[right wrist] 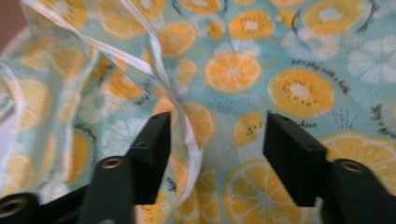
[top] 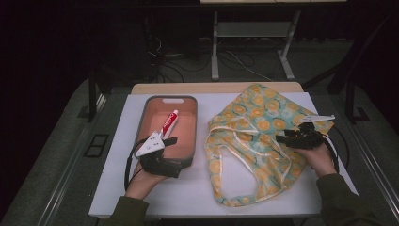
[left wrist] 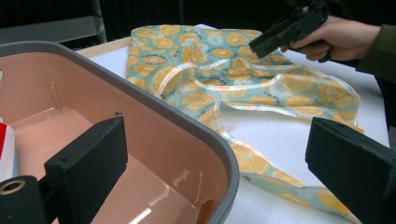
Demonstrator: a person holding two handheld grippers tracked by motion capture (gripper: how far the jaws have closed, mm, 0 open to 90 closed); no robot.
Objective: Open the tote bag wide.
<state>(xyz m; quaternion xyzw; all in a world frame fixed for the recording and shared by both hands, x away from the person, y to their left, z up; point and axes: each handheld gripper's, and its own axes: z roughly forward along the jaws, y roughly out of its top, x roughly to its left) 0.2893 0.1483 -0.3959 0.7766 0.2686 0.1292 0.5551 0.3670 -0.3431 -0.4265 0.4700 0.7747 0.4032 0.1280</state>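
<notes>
The left gripper [top: 170, 141] sits at the near edge of a grey bin [top: 142, 120] with a peach-coloured inside, on the left of a white table [top: 188, 188]. Its two black jaws stand wide apart and hold nothing; in the left gripper view one jaw is inside the bin and the other is outside, past the rim [left wrist: 187, 123]. The person's left hand [top: 143, 181] grips the tool from below, with the forearm in a dark green sleeve coming in from the bottom edge. A red and white toothpaste tube [top: 169, 122] lies in the bin, just ahead of the gripper.

The right gripper [top: 281, 138] points leftward over the right side of a cloth bag [top: 249, 127] printed with orange slices on pale blue-green. Its jaws are open with nothing between them, hovering close above the fabric near a pale ribbon trim [right wrist: 189, 135]. The right hand [top: 322, 157] holds the tool from the right, wrist bent inward, with the sleeve entering at the lower right corner. The bag lies crumpled on the table, right of the bin, with its looped handles trailing toward the near edge.
</notes>
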